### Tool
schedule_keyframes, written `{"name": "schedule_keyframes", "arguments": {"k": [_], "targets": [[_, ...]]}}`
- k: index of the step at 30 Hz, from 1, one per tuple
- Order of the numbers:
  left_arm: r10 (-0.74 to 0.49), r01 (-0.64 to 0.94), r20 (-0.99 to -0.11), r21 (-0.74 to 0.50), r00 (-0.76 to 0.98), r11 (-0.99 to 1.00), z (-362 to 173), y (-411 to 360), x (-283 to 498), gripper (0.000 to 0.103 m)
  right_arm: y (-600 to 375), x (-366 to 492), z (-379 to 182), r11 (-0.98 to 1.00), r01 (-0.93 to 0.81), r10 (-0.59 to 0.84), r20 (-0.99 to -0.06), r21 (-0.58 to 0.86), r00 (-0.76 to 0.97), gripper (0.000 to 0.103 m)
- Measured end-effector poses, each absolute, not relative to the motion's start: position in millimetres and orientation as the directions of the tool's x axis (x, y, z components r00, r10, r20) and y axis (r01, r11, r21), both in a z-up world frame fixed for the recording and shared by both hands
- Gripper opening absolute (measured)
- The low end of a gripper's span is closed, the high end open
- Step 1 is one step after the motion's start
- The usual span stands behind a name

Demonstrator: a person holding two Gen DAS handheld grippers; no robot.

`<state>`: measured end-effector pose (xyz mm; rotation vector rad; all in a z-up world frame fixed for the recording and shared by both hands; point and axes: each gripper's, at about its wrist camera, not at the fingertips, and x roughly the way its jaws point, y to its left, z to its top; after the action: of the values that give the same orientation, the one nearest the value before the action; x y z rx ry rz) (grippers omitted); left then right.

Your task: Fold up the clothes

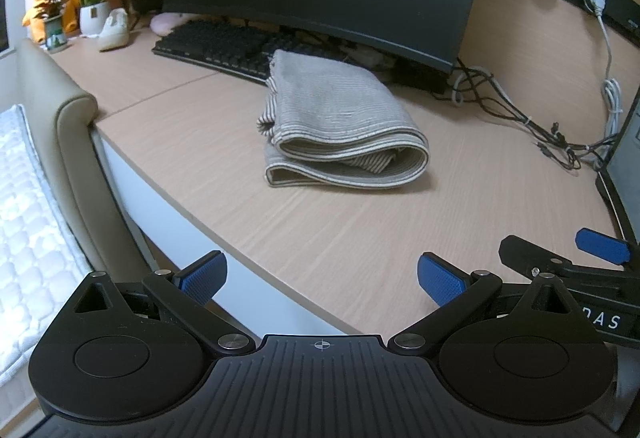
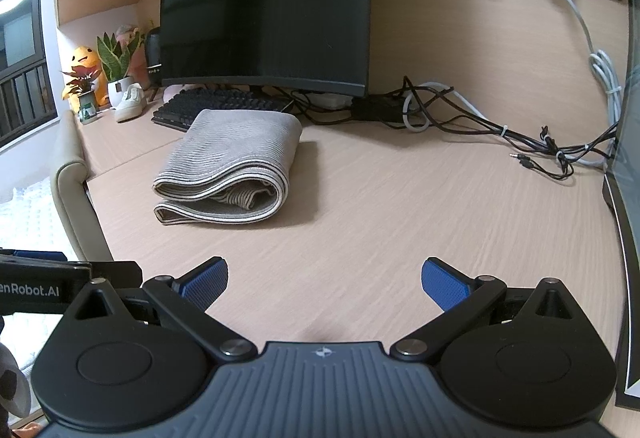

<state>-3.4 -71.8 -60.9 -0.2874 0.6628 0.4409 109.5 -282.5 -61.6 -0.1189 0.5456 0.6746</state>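
Note:
A grey striped garment [image 1: 336, 121] lies folded in a thick stack on the wooden desk [image 1: 360, 238], in front of the keyboard; the same garment [image 2: 232, 165] shows at centre left in the right wrist view. My left gripper [image 1: 322, 278] hangs open over the desk's near edge, well short of the garment, with nothing between its blue pads. My right gripper [image 2: 324, 284] is open too, above bare desk, to the right of and nearer than the garment. Part of the right gripper [image 1: 580, 258] shows at the right edge of the left wrist view.
A black monitor [image 2: 264, 17] and keyboard [image 1: 224, 45] stand behind the garment. Tangled cables [image 2: 500, 133] run along the back right. Plants, a plush toy [image 1: 50, 3] and a small shoe [image 1: 114, 29] sit at the far left. A chair back [image 1: 76, 141] stands at the desk's left edge.

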Motion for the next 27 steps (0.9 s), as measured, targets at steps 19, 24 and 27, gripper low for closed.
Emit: {"name": "schedule_keyframes", "arguments": {"k": [19, 24, 27], "targets": [[0.298, -0.473, -0.641, -0.116, 0.707, 0.873, -60.9, -68.7, -7.1, 0.103, -280.8, 105.6, -60.1, 0.78, -0.623, 0.559, -0.515, 0.06, 0.65, 0.103], [0.292, -0.465, -0.633, -0.122, 0.717, 0.877, -55.6, -65.9, -4.5, 0.103, -277.2, 107.6, -55.9, 0.78, -0.624, 0.56, -0.507, 0.055, 0.655, 0.103], [0.3, -0.457, -0.61, -0.117, 0.734, 0.882, -48.8, -60.3, -1.8, 0.103, -270.0, 110.7, -52.4, 0.779, -0.625, 0.565, -0.5, 0.059, 0.656, 0.103]]}}
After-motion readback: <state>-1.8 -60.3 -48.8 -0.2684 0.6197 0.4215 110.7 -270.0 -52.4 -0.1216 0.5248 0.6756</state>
